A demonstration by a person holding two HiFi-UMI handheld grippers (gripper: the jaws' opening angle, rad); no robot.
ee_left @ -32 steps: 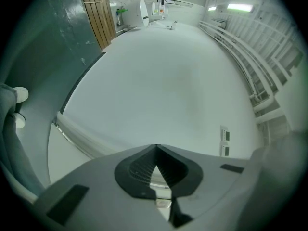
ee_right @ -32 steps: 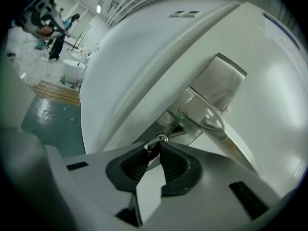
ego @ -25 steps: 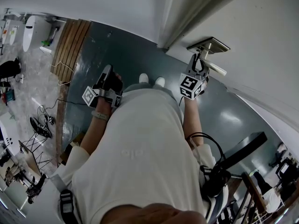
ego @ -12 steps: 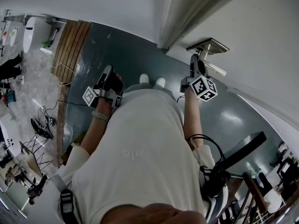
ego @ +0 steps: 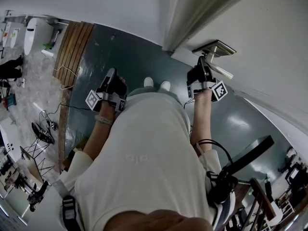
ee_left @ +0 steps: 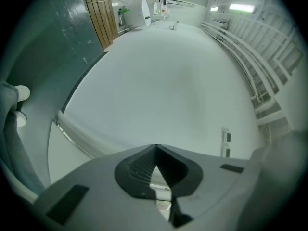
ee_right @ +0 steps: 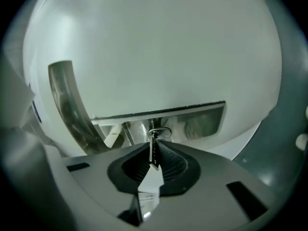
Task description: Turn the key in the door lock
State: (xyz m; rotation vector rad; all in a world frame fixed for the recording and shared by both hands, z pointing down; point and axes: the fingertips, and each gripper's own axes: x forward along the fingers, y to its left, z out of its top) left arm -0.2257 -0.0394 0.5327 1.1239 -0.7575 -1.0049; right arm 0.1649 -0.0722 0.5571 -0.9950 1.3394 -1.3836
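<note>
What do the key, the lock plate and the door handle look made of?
Key: metal, bright and silvery; its thin edge catches the light.
Lock plate: metal, probably brushed steel; it gives dull, blurred reflections.
Door handle: likely the same silvery metal with a satin sheen; whether it is solid or plated cannot be told.

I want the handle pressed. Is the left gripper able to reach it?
Probably not easily: the left gripper is across the body from the handle; the right gripper, jaws just closing on the key, is between.
</note>
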